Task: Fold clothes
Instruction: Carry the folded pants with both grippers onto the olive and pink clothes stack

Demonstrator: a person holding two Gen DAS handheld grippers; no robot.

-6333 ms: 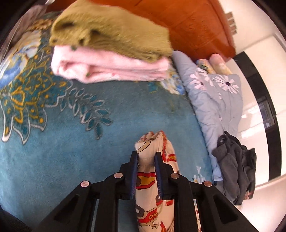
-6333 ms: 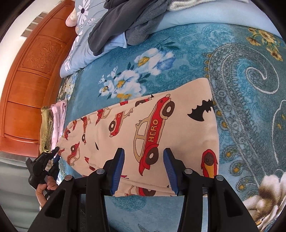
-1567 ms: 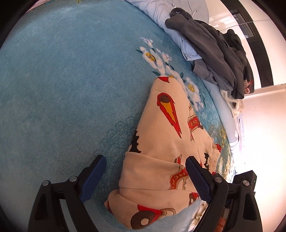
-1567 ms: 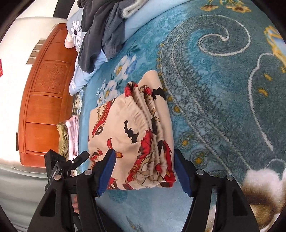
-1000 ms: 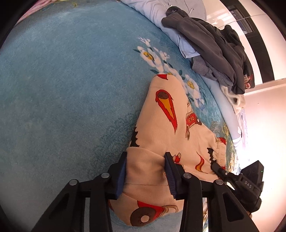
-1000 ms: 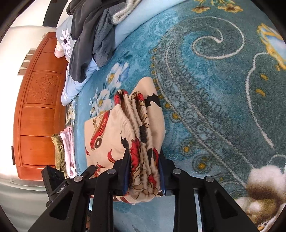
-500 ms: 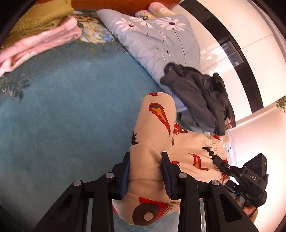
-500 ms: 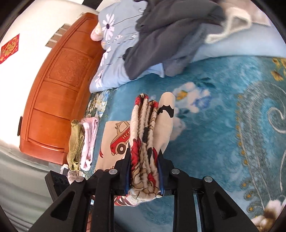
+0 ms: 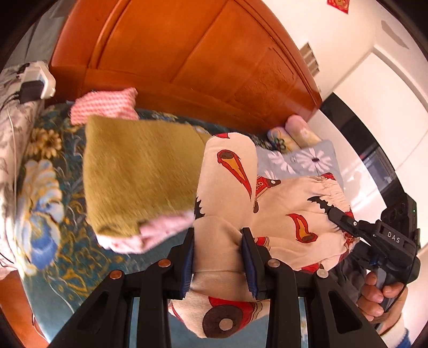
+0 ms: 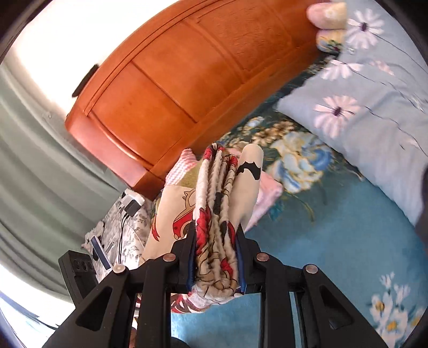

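The folded garment (image 9: 267, 203) hangs between the left gripper (image 9: 217, 257) and the right gripper (image 10: 215, 254), above the bedspread (image 10: 334, 235). Far left lies a stack of folded clothes (image 9: 136, 171); behind it stands the headboard (image 9: 192, 56). The pillow (image 10: 369, 112) lies far right.

An orange wooden headboard (image 9: 200, 59) stands behind the bed, which wears a teal floral cover (image 10: 334, 235). A grey-blue daisy-print pillow (image 10: 369, 117) lies on the cover just below the headboard's right end, with a pale rolled cushion (image 10: 327, 12) touching the headboard there. Off the headboard's left end, a white charger (image 9: 40, 80) with black cables rests on a grey floral cloth (image 10: 120, 227). Green-grey curtains (image 10: 40, 160) hang further left.
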